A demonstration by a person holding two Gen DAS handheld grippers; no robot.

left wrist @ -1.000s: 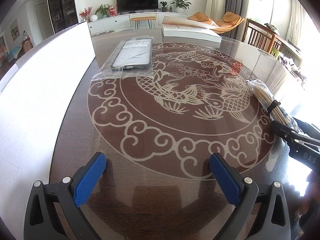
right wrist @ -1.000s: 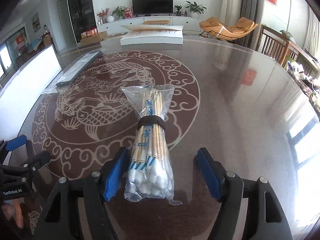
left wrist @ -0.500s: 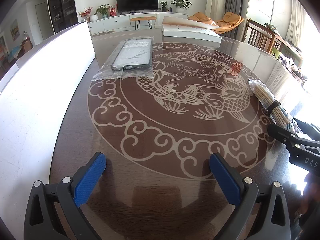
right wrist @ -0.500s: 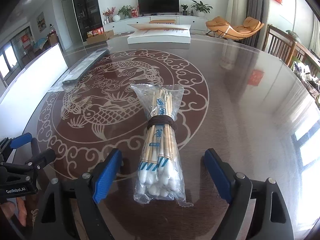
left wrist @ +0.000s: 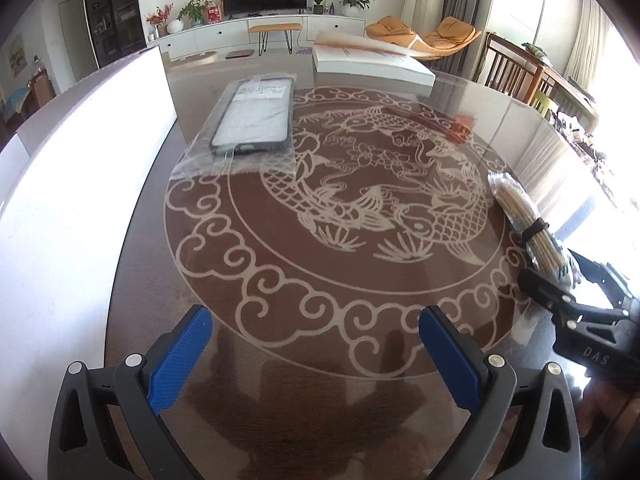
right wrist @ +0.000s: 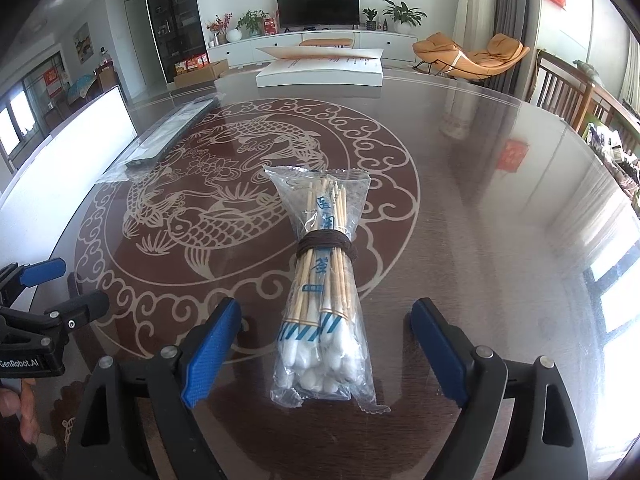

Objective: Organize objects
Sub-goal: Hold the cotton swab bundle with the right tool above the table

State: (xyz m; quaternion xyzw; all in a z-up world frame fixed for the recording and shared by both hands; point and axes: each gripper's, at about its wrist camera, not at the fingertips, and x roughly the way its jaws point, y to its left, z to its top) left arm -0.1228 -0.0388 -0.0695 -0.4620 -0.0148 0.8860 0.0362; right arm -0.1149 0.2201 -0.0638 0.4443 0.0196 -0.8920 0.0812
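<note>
A clear bag of cotton swabs (right wrist: 324, 292), bound by a dark band, lies on the glass table. My right gripper (right wrist: 326, 334) is open with its blue pads either side of the bag's cotton end, not touching it. The bag also shows at the right in the left wrist view (left wrist: 528, 224), with the right gripper (left wrist: 568, 296) at its near end. My left gripper (left wrist: 316, 344) is open and empty over the table's near left part. A phone case in a clear bag (left wrist: 252, 120) lies at the far left, also in the right wrist view (right wrist: 172, 136).
A large white board (left wrist: 80, 184) stands along the table's left edge. A flat white box (right wrist: 320, 68) lies at the far edge. Wooden chairs (right wrist: 568, 92) stand at the right. The round table (right wrist: 500, 200) has a carp pattern under glass.
My right gripper has pulled back slightly along the swab bag, so the bag sits further forward between the pads. The left gripper has not moved.
</note>
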